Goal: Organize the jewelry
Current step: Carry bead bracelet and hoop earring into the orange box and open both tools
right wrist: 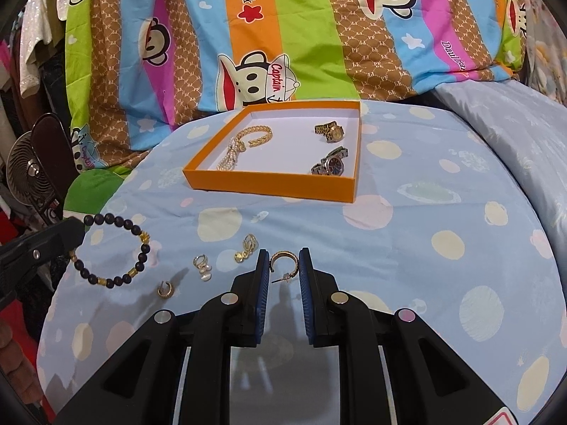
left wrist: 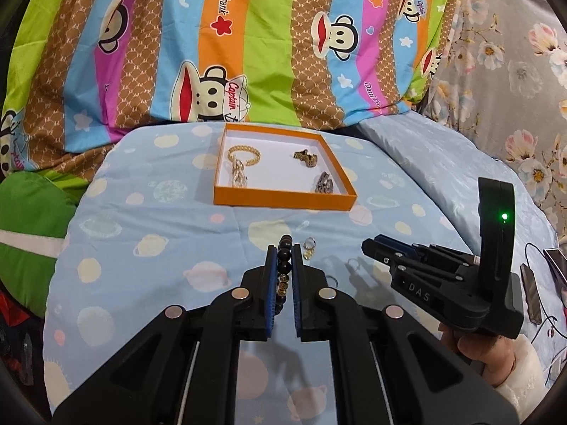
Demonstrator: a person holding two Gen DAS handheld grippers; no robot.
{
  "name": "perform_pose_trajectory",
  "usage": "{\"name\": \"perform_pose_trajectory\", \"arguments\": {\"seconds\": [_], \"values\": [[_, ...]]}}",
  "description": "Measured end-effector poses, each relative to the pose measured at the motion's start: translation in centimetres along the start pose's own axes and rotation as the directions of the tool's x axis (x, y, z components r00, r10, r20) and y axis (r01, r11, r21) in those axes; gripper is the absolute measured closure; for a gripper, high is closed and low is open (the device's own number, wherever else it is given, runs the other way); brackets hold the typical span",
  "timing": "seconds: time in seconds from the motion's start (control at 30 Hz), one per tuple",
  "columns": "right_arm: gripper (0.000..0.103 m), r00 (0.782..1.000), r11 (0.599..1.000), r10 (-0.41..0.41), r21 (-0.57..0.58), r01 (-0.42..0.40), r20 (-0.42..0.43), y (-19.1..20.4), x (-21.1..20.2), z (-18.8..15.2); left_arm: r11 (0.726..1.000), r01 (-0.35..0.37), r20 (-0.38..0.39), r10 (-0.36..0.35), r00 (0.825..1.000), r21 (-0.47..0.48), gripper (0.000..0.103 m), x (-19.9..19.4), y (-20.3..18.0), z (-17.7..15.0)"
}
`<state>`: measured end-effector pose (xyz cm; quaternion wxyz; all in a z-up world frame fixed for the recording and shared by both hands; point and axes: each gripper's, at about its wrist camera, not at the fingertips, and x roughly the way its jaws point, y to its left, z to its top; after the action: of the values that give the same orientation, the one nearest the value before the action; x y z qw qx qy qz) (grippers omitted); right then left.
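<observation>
Striped cartoon-monkey quilt: heaped along the far side of the bed, behind everything else.

Pale blue planet-print sheet: covers the bed and carries all items below.

Left gripper: black with blue pads, clamped on the beaded bracelet. In the right wrist view it enters from the left edge, and the loop of black beads with gold spacers hangs from its tip above the sheet.

Right gripper: same make, pads nearly together and clamped on 1 gold hoop earring, which is held clear of the sheet with its post pointing down-left. A hand grips its handle in the left wrist view.

Orange box: shallow, white inside, lying on the sheet at the far middle. It holds 4 pieces:
- gold chain bracelet, far left of the box;
- pearl tassel piece, touching that bracelet on its near side;
- gold watch, far right;
- silver watch, near right.

Loose on the sheet, near side, between the 2 grippers:
- gold drop earring, just left of the right gripper;
- pale stone earring, further left;
- small gold hoop earring, nearest, below the hanging bracelet.
</observation>
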<state>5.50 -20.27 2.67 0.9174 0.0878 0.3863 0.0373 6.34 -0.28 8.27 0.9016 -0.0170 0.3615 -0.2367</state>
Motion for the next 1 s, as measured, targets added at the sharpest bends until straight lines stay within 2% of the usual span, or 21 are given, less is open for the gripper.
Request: {"name": "perform_pose_trajectory", "arguments": {"seconds": [0.3,0.53,0.77,1.0], "values": [[0.087,1.0,1.0,-0.004,-0.027,0.005,0.021,-0.4,1.5,3.0,0.999,-0.028,0.046,0.027,0.999,0.031,0.096,2.7,0.3,4.2],[0.088,0.999,1.0,0.011,-0.026,-0.01,0.035,-1.7,4.4,8.2,0.997,-0.053,0.083,0.048,0.995,0.057,0.096,6.7,0.6,9.5],[0.087,0.999,0.999,0.028,-0.028,-0.027,0.021,-2.3,8.9,13.6,0.996,-0.069,0.088,0.064,0.994,0.054,0.096,13.1,1.5,15.2],[0.087,1.0,0.999,0.015,-0.051,-0.015,0.007,-2.2,13.2,17.6,0.993,-0.11,0.038,0.109,0.993,0.044,0.096,19.8,2.9,17.5]]}}
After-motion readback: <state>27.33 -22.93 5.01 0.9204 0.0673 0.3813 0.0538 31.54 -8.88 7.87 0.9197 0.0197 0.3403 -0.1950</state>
